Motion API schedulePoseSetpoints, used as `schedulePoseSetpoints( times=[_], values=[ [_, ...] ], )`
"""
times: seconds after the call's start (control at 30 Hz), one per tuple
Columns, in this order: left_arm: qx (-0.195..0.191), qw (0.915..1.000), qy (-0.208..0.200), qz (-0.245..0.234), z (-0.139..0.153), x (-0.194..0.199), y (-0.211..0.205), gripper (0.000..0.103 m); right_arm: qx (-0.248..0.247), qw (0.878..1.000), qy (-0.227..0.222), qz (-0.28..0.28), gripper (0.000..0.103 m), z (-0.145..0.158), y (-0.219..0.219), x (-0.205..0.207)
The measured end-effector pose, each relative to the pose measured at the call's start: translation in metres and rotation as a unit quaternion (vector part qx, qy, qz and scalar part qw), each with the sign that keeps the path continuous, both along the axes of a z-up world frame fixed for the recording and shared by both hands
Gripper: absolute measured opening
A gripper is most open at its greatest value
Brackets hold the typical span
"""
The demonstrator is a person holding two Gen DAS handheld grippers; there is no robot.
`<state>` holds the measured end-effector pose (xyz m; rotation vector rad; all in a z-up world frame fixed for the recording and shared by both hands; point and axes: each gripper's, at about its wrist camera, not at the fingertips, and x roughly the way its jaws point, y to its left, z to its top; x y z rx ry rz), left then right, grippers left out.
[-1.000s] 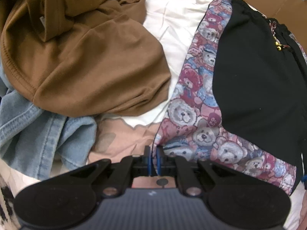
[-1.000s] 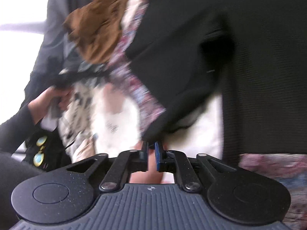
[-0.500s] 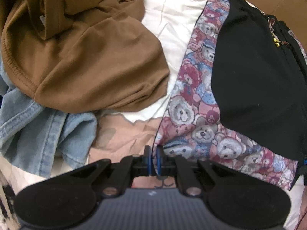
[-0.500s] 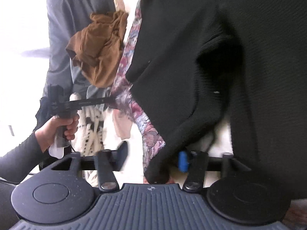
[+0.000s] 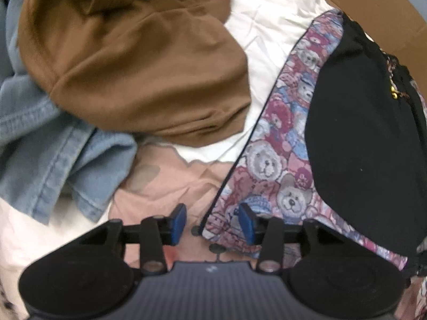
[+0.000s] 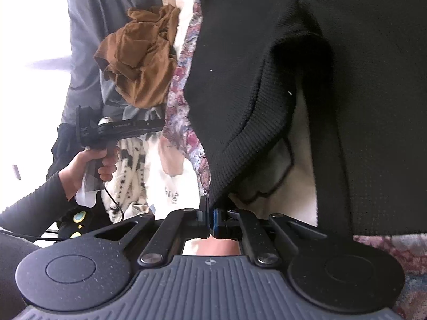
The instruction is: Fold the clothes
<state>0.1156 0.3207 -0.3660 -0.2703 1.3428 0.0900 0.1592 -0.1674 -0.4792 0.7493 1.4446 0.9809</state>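
A black garment (image 5: 368,133) with a teddy-bear print panel (image 5: 269,160) lies spread on the right in the left wrist view. My left gripper (image 5: 212,222) is open, and the printed panel's near corner lies loose between its blue pads (image 5: 177,222). In the right wrist view the black garment (image 6: 267,66) fills the upper right. Its ribbed hem runs down into my right gripper (image 6: 210,220), which is shut on it. The left gripper (image 6: 149,128) also shows there, held by a hand (image 6: 90,165) beside the printed edge (image 6: 184,80).
A crumpled brown garment (image 5: 138,66) lies on a light blue denim garment (image 5: 53,154) at the left. A white and pink sheet (image 5: 170,184) lies beneath everything. Cardboard (image 5: 373,2) shows at the upper right. A black-spotted cream cloth (image 6: 130,170) hangs near the hand.
My left gripper has opened and let go of the teddy-bear print corner. My right gripper stood open half a second ago and has shut again on the black hem.
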Motion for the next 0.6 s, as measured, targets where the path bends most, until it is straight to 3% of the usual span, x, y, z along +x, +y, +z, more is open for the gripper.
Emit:
schedulePoseSetpoints(
  times=[0.17,0.23,0.27,0.3,0.33,0.4,0.43,0.5,0.6],
  values=[
    [-0.004,0.9999,-0.008,0.014,-0.016,-0.009,0.001,0.044,-0.023,1.000,-0.008,-0.007,0.006,-0.005,0.000,0.001],
    [-0.008,0.9994,-0.019,0.027,-0.019,-0.013,0.002,0.044,-0.025,0.999,-0.012,-0.021,0.024,-0.004,0.000,0.004],
    [-0.012,0.9988,-0.028,0.039,-0.020,-0.016,0.003,0.044,-0.027,0.999,-0.013,-0.033,0.047,-0.004,0.000,0.005],
    [-0.015,0.9979,-0.037,0.051,-0.021,-0.019,0.004,0.044,-0.026,0.999,-0.015,-0.038,0.049,-0.005,0.002,0.006],
    [-0.016,0.9971,-0.045,0.059,-0.022,-0.021,0.004,0.043,-0.025,0.999,-0.017,-0.043,0.049,-0.006,0.004,0.008],
    [-0.011,0.9975,-0.050,0.050,-0.020,-0.023,0.001,0.027,-0.020,0.999,-0.013,-0.038,0.042,-0.006,0.008,0.007],
    [-0.015,0.9977,-0.050,0.044,-0.019,-0.023,0.001,0.012,-0.018,0.999,-0.010,-0.035,0.038,-0.005,0.010,0.007],
    [-0.022,0.9979,-0.048,0.037,-0.018,-0.022,0.002,0.009,-0.012,0.999,-0.005,-0.029,0.011,-0.005,0.013,0.006],
    [-0.025,0.9981,-0.047,0.033,-0.012,-0.019,0.003,0.007,-0.004,1.000,0.003,-0.020,0.007,-0.004,0.018,0.005]
  ],
)
